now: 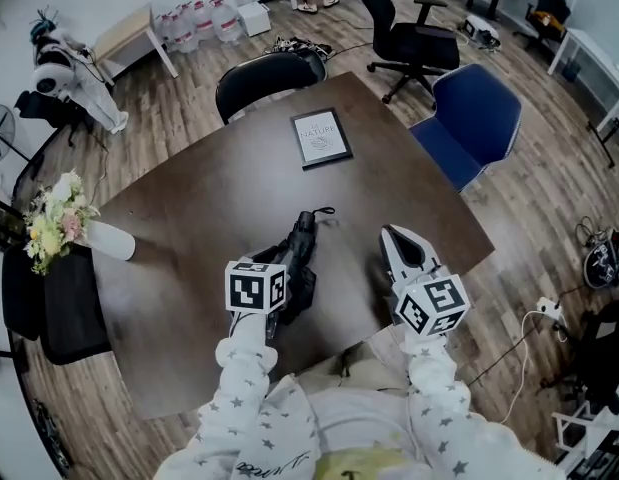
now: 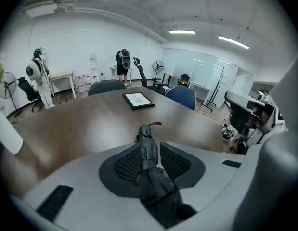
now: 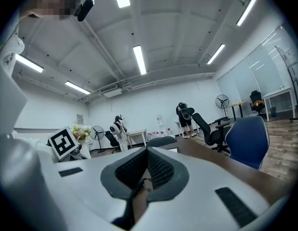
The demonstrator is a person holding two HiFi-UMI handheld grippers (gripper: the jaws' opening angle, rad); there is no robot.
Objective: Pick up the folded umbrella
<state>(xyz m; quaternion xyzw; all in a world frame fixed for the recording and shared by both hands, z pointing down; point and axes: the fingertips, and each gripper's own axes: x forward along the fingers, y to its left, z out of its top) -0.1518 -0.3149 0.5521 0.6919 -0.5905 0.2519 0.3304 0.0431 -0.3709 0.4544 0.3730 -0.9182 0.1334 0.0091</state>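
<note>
The folded black umbrella lies on the dark brown table, its strapped handle end pointing away from me. My left gripper is tilted down over its near part. In the left gripper view the umbrella runs between the two dark pads; the jaws stand apart around it, with a narrow gap on the right side. My right gripper hovers to the right of the umbrella and clear of it. In the right gripper view, the right gripper shows its pad tips meeting with nothing between them.
A framed book or picture lies at the table's far side. A white vase of flowers stands at the left edge. A black chair, a blue chair and an office chair ring the far edges.
</note>
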